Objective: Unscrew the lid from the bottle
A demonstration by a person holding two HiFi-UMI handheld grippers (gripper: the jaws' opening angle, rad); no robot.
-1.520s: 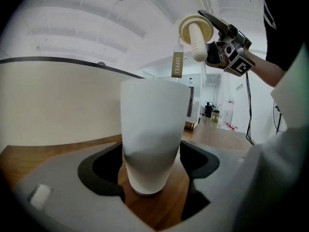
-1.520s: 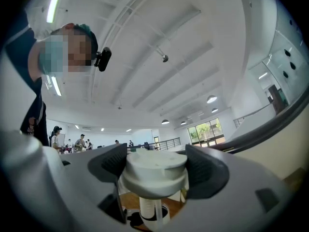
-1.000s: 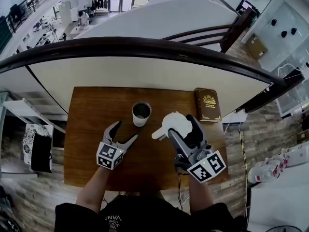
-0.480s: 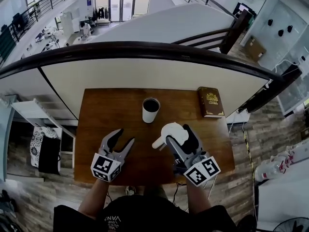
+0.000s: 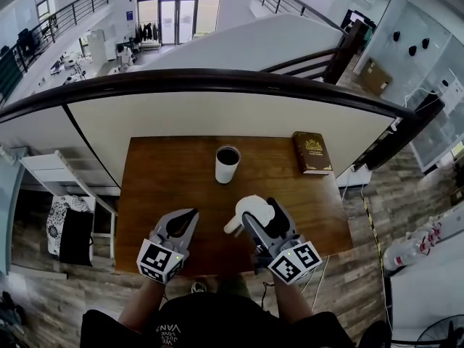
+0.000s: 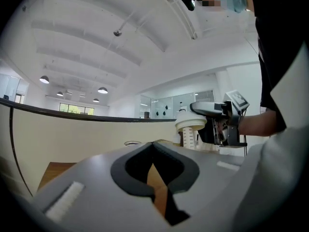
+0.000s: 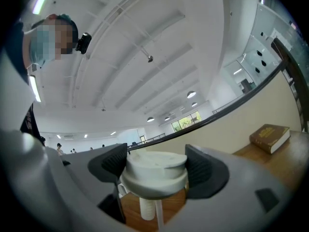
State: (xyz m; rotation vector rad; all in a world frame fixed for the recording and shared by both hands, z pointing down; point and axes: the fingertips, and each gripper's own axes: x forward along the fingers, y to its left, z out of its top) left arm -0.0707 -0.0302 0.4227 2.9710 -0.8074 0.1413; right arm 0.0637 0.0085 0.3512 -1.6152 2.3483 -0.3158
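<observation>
White lid (image 5: 253, 206), white bottle (image 5: 226, 167), brown table (image 5: 156, 172), brown gold-stamped book (image 5: 312, 153), grey left tool (image 5: 193, 212) and right tool (image 5: 261, 214), black-and-white square markers (image 5: 162, 261).

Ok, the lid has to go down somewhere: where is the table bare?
Bare wood: the left part of the table, from the bottle to the left edge, the strip between bottle and book, and the right part nearer than the book. Crowded: the near middle, where the shut left gripper and the right gripper holding the lid hang.

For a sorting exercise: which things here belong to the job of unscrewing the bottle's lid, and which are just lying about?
Job: bottle; lid, held in the right gripper.
Lying about: book on the table.
</observation>
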